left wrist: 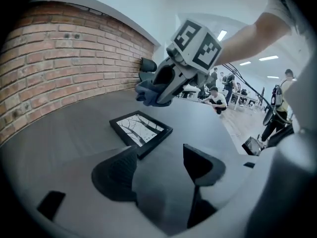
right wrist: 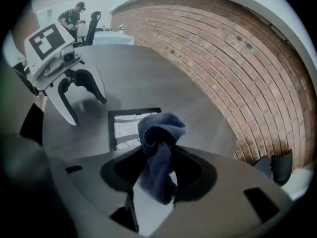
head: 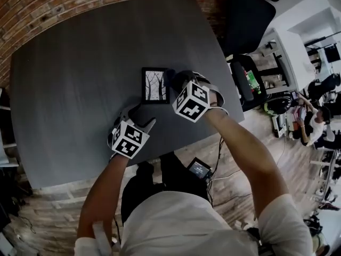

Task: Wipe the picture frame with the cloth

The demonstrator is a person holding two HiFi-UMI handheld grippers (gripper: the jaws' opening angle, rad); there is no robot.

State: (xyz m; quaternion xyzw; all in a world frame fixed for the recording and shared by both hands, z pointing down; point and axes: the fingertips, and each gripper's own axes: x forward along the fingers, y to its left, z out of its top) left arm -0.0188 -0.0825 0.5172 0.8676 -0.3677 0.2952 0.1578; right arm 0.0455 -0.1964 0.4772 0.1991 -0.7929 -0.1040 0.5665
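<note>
A small black picture frame (head: 155, 85) with a tree drawing lies flat on the dark grey table (head: 80, 79). My right gripper (head: 178, 82) hovers at the frame's right edge, shut on a bunched blue cloth (right wrist: 158, 133) that sticks out past the jaws above the frame (right wrist: 124, 125). My left gripper (head: 139, 116) is below and left of the frame, apart from it, open with nothing between its fingers (left wrist: 119, 172). In the left gripper view the frame (left wrist: 141, 133) lies just ahead, with the right gripper (left wrist: 163, 83) and the cloth (left wrist: 148, 94) above it.
A brick wall (left wrist: 54, 68) runs along the table's far side. Black office chairs (head: 245, 20) stand off the table's right corner. The table's near edge (head: 106, 172) is close to my body. People and desks are in the room to the right (head: 311, 121).
</note>
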